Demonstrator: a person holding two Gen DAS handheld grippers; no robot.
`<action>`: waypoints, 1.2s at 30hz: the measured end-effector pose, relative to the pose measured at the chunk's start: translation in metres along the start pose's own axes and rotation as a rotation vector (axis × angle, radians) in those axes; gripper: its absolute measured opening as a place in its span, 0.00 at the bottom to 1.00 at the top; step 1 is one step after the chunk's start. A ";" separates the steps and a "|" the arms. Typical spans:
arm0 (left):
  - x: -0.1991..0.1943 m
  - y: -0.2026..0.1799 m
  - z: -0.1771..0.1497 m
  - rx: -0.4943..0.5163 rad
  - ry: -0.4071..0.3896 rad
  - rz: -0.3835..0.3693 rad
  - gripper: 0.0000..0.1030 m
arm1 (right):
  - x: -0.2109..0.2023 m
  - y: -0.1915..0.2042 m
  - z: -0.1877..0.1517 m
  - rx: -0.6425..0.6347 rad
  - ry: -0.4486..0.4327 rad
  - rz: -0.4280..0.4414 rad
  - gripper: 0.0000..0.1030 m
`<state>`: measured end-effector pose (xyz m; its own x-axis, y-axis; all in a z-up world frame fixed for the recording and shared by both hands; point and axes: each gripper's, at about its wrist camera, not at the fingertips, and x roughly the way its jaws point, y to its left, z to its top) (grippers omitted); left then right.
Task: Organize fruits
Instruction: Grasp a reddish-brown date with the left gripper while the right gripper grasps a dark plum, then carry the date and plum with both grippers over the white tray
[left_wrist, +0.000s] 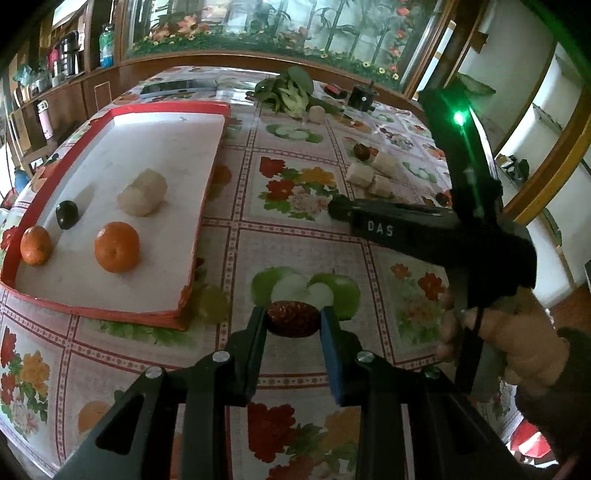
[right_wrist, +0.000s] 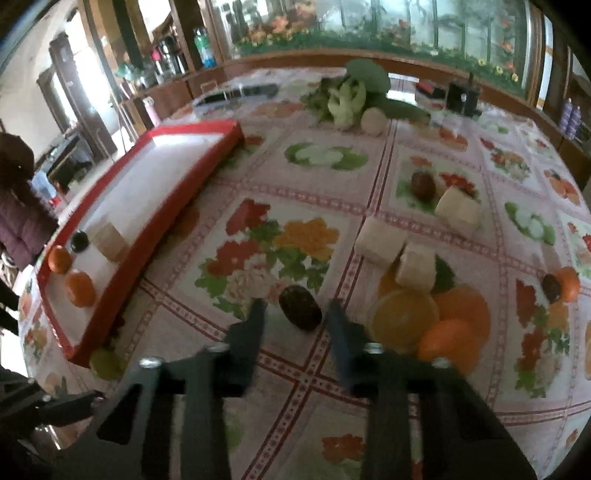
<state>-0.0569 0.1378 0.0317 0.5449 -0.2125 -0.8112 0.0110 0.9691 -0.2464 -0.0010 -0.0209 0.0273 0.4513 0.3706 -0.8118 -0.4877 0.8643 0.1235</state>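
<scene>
Left tongs (left_wrist: 293, 321) pinch a dark red fruit (left_wrist: 293, 319) just above the desk (left_wrist: 295, 236) beside the red tray (left_wrist: 192, 258), while the right tongs (right_wrist: 295, 314) hover spread around a similar fruit (right_wrist: 300, 308), which could roll away if nudged off-centre.

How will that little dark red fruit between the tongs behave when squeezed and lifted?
The dark red fruit looks small, so probably light. Its rounded oval shape may roll if nudged. The left tongs bracket it closely, so it might slip sideways.
</scene>
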 end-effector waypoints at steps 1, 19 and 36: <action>0.000 0.001 0.000 0.000 -0.001 -0.004 0.31 | 0.000 0.000 -0.001 -0.004 -0.001 -0.004 0.22; 0.005 -0.012 0.015 0.060 0.003 -0.085 0.31 | -0.062 0.000 -0.034 0.094 -0.096 -0.053 0.22; -0.017 0.022 0.034 0.049 -0.040 -0.082 0.31 | -0.064 0.052 -0.034 0.060 -0.113 -0.038 0.22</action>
<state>-0.0376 0.1671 0.0584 0.5736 -0.2874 -0.7670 0.0973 0.9537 -0.2847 -0.0806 -0.0112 0.0669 0.5517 0.3699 -0.7475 -0.4242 0.8961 0.1303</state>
